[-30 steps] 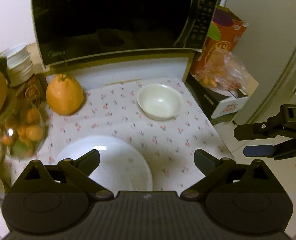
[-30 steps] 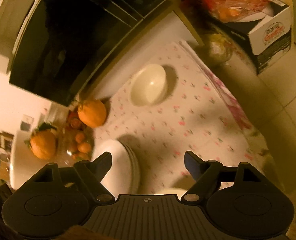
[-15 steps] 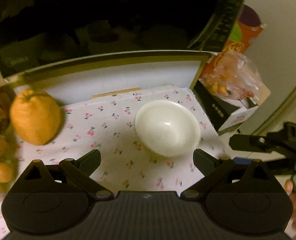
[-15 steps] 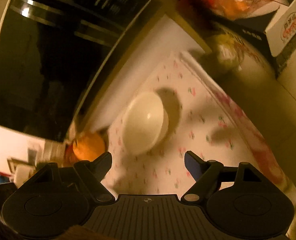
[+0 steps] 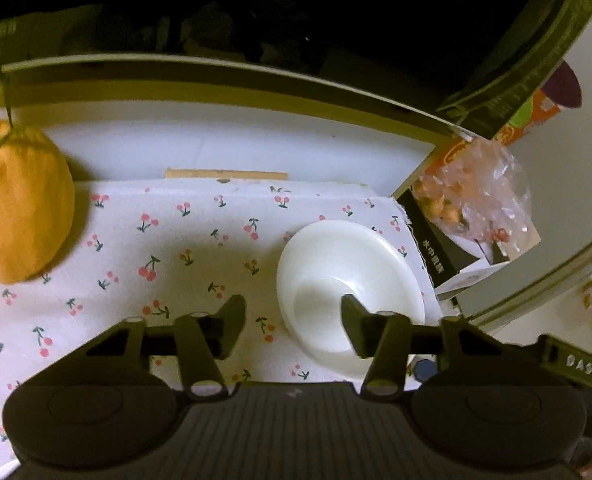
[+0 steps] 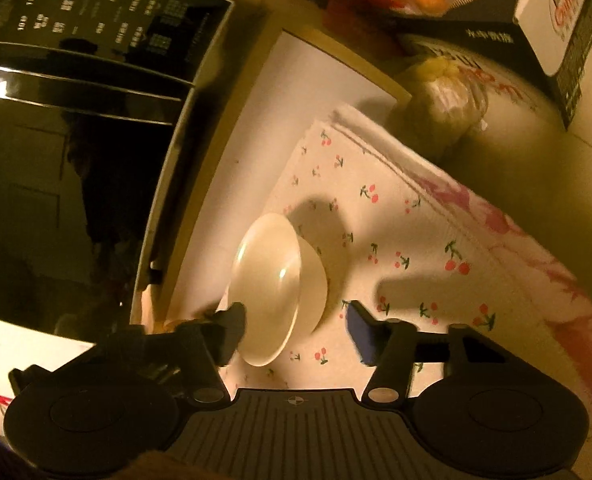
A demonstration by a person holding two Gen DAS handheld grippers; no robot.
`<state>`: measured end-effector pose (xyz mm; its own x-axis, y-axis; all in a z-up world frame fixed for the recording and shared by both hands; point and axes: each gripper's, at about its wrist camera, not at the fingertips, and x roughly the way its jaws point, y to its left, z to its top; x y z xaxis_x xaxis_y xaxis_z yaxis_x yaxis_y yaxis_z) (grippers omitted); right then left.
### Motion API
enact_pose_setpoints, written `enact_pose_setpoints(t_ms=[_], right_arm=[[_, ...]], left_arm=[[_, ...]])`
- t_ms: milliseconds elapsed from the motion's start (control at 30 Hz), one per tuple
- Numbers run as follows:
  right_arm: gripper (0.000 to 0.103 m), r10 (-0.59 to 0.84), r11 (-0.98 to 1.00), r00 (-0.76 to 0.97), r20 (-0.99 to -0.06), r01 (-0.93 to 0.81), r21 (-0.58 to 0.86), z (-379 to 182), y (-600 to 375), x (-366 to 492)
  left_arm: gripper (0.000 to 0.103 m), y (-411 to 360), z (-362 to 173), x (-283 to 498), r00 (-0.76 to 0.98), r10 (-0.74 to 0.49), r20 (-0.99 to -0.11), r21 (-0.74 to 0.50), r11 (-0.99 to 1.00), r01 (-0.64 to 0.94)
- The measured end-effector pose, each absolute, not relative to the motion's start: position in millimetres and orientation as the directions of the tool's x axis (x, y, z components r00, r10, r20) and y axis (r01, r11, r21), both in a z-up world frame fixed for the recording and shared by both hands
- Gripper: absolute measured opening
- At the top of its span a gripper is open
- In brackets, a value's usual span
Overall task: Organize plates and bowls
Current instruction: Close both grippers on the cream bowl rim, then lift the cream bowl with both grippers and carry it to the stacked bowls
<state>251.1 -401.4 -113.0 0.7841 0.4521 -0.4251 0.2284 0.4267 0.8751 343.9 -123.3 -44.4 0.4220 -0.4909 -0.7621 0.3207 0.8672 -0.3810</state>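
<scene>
From the left wrist, the left gripper [image 5: 291,320], fingers just narrowed but still apart, straddles the near rim of the white bowl [image 5: 348,276] on the cherry-print cloth [image 5: 167,248], while from the right wrist the right gripper [image 6: 296,328], also just narrowed, brackets the bowl [image 6: 279,280] without visibly pinching it.

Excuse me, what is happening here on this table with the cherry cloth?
A person holds a tool in each hand and is going for the white bowl on the cherry-print cloth, below the microwave. Both tools have just been closing. The left tool straddles the bowl's near rim; the right tool has the bowl's rim between its fingers. The bowl sits on the cloth.
</scene>
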Motion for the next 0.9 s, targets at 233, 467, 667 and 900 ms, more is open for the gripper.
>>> enact_pose_setpoints(t_ms=[233,467,667,900], right_arm=[[0.025,0.409,0.399,0.801,-0.438,0.275,0.875,-122.2,-394.1,255.2],[0.017,0.39,0.344,0.821,-0.417,0.29,0.893,-129.1,-395.9,253.0],[0.011,0.389,0.358,0.824,-0.412,0.277,0.892,-123.5,-391.4,253.2],[0.011,0.397,0.363,0.826,-0.401,0.26,0.895,-112.8,-386.0,247.0]], left_arm=[[0.023,-117.9,-52.5,350.5,0.42,-0.502,-0.756,-0.413,0.864,0.288],[0.017,-121.2,-54.0,350.0,0.43,-0.518,-0.739,-0.421,0.854,0.305],[0.009,-125.4,-48.1,345.7,0.466,-0.504,-0.727,-0.393,0.862,0.32],[0.008,-123.9,-32.4,336.3,0.496,-0.478,-0.725,-0.342,0.875,0.343]])
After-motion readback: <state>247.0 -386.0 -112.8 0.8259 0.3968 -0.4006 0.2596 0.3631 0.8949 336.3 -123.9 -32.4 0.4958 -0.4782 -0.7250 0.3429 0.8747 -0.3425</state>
